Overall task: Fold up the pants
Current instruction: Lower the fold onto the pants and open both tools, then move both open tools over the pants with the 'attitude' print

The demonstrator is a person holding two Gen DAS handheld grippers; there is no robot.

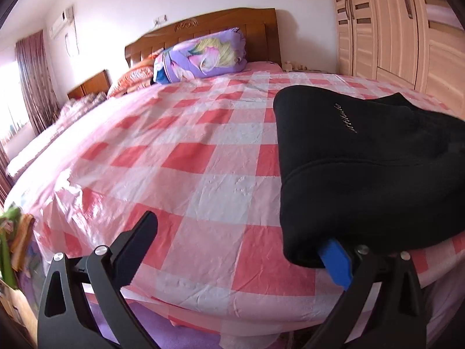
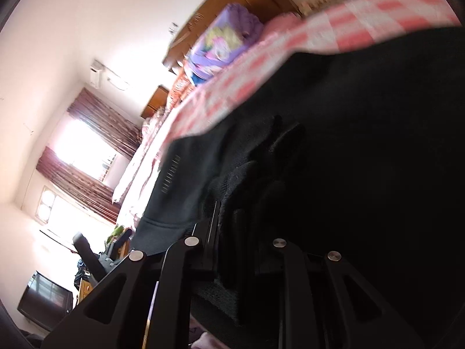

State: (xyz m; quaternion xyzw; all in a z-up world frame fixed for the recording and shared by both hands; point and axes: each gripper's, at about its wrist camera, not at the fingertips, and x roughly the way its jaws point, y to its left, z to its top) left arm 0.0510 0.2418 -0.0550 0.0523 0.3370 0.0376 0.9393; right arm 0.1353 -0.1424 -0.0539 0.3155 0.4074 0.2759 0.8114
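Checked bedsheet (image 1: 203, 157) (pink, white) under black pants (image 1: 363, 168); wardrobe (image 1: 392, 23) behind.

Before me, one bed (image 1: 203, 151) with a carved wooden headboard (image 1: 203, 33), its top covered by a crinkled plastic sheet (image 1: 162, 133) in pink, red and white checks that hangs over the near edge. Lying on it: my black pants (image 1: 363, 160) bunched at the near right corner, with a line of pale lettering on the cloth. At the headboard end: one purple floral bundle of bedding (image 1: 203, 55), and just beside it an orange patterned pillow (image 1: 133, 80).
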